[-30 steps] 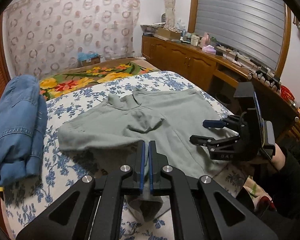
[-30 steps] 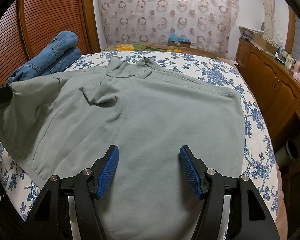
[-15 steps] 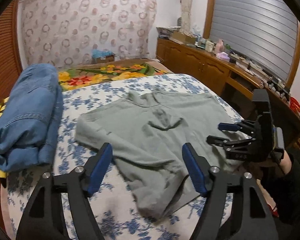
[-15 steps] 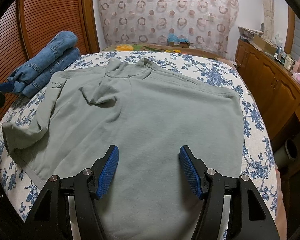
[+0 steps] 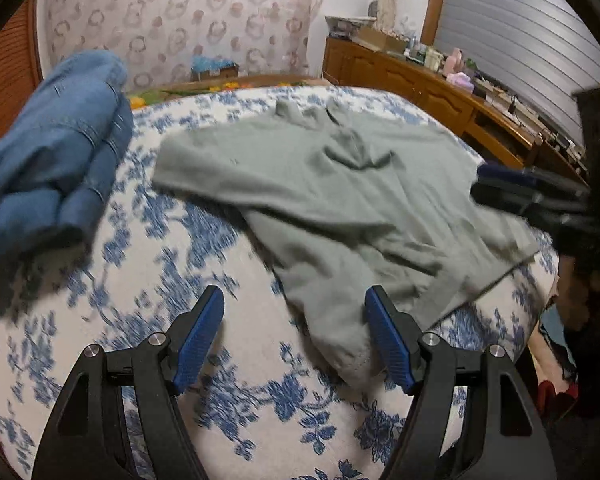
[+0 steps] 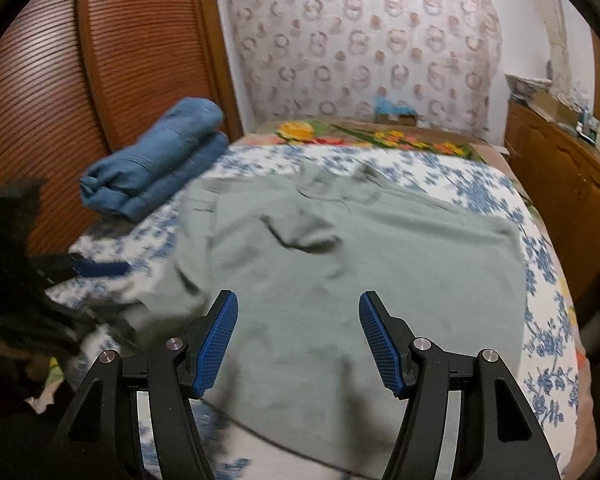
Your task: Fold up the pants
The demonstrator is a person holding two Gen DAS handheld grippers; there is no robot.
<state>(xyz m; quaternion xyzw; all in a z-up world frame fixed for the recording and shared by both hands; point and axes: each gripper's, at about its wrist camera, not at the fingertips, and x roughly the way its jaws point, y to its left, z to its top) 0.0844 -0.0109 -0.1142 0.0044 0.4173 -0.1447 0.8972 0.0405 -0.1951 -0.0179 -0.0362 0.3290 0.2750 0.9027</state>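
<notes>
- bed (image 5: 152, 264) w/ blue-floral sheet (image 6: 540, 248)
- folded denim (image 5: 56, 152) at bed's edge by ribbed wood door (image 6: 36, 100)
- yellow-floral blanket (image 6: 372, 136) at bed's far end
- wood cabinet (image 5: 428, 84) beside bed, cluttered top
- small box (image 5: 214, 69) beyond bed, by patterned curtain (image 6: 364, 40)

Pants (image 6: 360, 280) lying on bed (image 6: 540, 240), spreading across its middle. Folded jeans (image 6: 156, 168) sitting on bed at its left edge, beside the pants. Cabinet (image 6: 568, 184) standing right of bed; box (image 6: 396, 114) sitting behind it.
</notes>
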